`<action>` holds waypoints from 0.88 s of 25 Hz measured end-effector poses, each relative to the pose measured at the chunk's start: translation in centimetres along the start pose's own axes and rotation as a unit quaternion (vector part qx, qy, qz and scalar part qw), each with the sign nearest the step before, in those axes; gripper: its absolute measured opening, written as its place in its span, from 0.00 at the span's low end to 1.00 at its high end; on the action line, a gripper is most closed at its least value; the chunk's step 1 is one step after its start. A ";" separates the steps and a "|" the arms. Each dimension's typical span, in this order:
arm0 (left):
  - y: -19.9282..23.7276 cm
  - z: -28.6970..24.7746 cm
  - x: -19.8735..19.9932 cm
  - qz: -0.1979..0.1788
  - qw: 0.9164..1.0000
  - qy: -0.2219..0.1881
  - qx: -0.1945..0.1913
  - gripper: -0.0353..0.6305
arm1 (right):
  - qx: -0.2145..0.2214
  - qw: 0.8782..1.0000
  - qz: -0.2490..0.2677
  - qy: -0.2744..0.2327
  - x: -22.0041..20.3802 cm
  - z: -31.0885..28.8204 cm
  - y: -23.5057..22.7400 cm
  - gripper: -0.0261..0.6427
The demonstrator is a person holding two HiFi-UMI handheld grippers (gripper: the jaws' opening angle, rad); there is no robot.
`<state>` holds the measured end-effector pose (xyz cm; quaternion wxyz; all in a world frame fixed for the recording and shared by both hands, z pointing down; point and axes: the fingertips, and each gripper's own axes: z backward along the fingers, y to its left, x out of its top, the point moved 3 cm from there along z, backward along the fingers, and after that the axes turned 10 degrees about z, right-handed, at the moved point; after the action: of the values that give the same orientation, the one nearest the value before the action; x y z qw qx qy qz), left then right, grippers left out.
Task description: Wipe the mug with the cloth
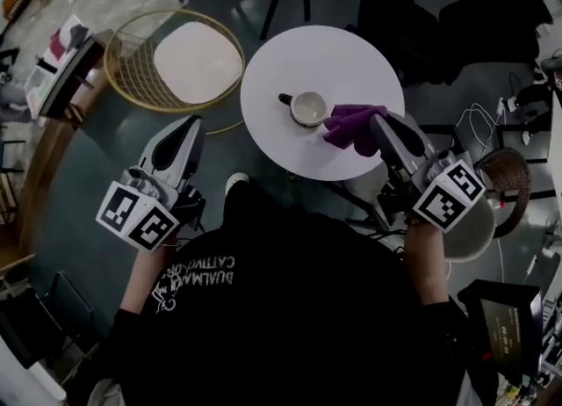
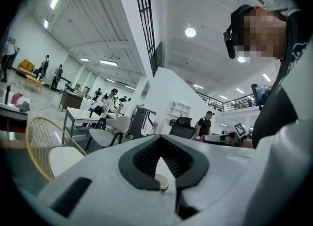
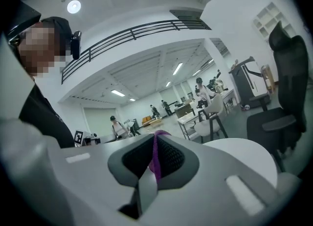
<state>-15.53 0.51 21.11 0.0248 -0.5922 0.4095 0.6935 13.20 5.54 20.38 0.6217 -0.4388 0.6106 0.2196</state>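
The mug (image 1: 309,108) stands upright near the middle of the round white table (image 1: 290,57), its dark handle pointing toward the left gripper (image 1: 190,123). That gripper's jaws are pressed together with nothing between them, and it hangs over the floor short of the table's edge. The right gripper (image 1: 378,123) pinches the purple cloth (image 1: 353,126), which bunches limply against the mug's right side.

The mug looks stiff, glazed and breakable, and I'd expect it to skid on that smooth top under a wiping push. The left gripper would do best steadying it by the handle or rim. The cloth is soft and light.

The mug bears no label. White lettering on the person's black shirt (image 1: 263,325) is too unclear to read.
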 end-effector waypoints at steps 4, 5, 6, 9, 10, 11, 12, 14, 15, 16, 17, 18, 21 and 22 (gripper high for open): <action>2.1 -2.7 2.4 -0.008 0.999 0.019 -0.048 0.05 | -0.044 0.999 0.000 -0.013 1.0 -1.2 0.3 0.07; 2.8 -3.4 3.1 -0.012 0.998 0.025 -0.061 0.05 | -0.056 0.998 0.002 -0.018 1.3 -1.7 0.4 0.07; 3.4 -3.9 3.7 -0.016 0.997 0.030 -0.075 0.05 | -0.069 0.997 0.004 -0.022 1.6 -2.2 0.6 0.07; 5.4 -5.0 5.2 -0.024 0.992 0.048 -0.112 0.05 | -0.107 0.994 0.005 -0.036 1.8 -3.6 1.3 0.07; 6.0 -5.3 5.4 -0.024 0.991 0.055 -0.122 0.05 | -0.117 0.992 0.004 -0.039 1.8 -3.8 1.6 0.07; 6.4 -5.7 5.5 -0.024 0.989 0.063 -0.131 0.05 | -0.126 0.991 0.005 -0.040 1.7 -4.0 1.8 0.07; 6.8 -6.2 5.5 -0.024 0.987 0.071 -0.139 0.05 | -0.135 0.990 0.006 -0.041 1.7 -4.1 2.0 0.07; 7.6 -7.2 5.3 -0.035 0.984 0.091 -0.151 0.05 | -0.154 0.987 0.005 -0.043 1.3 -4.3 2.1 0.07; 8.2 -7.6 4.9 -0.045 0.981 0.105 -0.155 0.05 | -0.167 0.985 0.001 -0.046 0.7 -4.5 2.3 0.07; 8.7 -7.7 4.3 -0.058 0.978 0.122 -0.160 0.05 | -0.180 0.982 -0.008 -0.048 0.0 -4.6 2.5 0.07; 9.3 -7.7 3.5 -0.070 0.973 0.142 -0.167 0.05 | -0.194 0.980 -0.019 -0.049 -1.0 -4.8 2.9 0.07; 9.9 -7.6 2.6 -0.079 0.968 0.163 -0.177 0.05 | -0.205 0.977 -0.030 -0.050 -2.1 -5.2 3.2 0.07; 11.9 -7.9 -0.3 -0.086 0.952 0.220 -0.196 0.05 | -0.221 0.973 -0.054 -0.042 -4.9 -6.8 3.6 0.07; 12.3 -8.4 -1.4 -0.089 0.947 0.237 -0.200 0.05 | -0.221 0.973 -0.058 -0.038 -5.6 -7.1 3.4 0.07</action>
<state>-14.78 -12.03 29.25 -0.1302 -0.7661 0.2018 0.5962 5.48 2.97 25.67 0.5432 -0.5918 0.4964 0.3291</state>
